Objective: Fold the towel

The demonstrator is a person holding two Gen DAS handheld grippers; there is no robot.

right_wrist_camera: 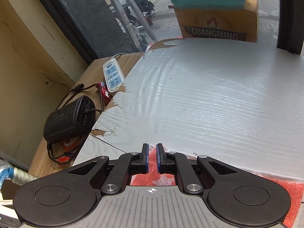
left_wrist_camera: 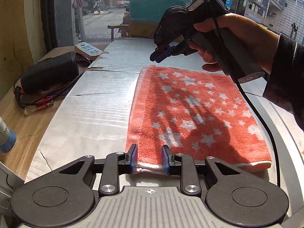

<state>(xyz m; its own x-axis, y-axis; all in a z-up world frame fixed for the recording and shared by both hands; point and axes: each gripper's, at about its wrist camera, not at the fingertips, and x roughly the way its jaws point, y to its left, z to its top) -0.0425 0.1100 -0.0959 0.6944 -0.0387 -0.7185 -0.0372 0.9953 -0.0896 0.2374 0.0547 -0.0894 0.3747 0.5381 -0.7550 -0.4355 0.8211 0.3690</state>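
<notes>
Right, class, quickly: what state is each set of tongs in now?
Left tongs: open, astride the towel corner.
Right tongs: shut, empty, above the towel.

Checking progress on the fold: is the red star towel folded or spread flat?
Folded. The towel lies doubled on the table; two layers show along its near edge.

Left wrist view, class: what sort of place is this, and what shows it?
Probably a street-front shop or workshop: a large window facing a paved street, a white power strip and a black charger brick on the wooden bench.
</notes>
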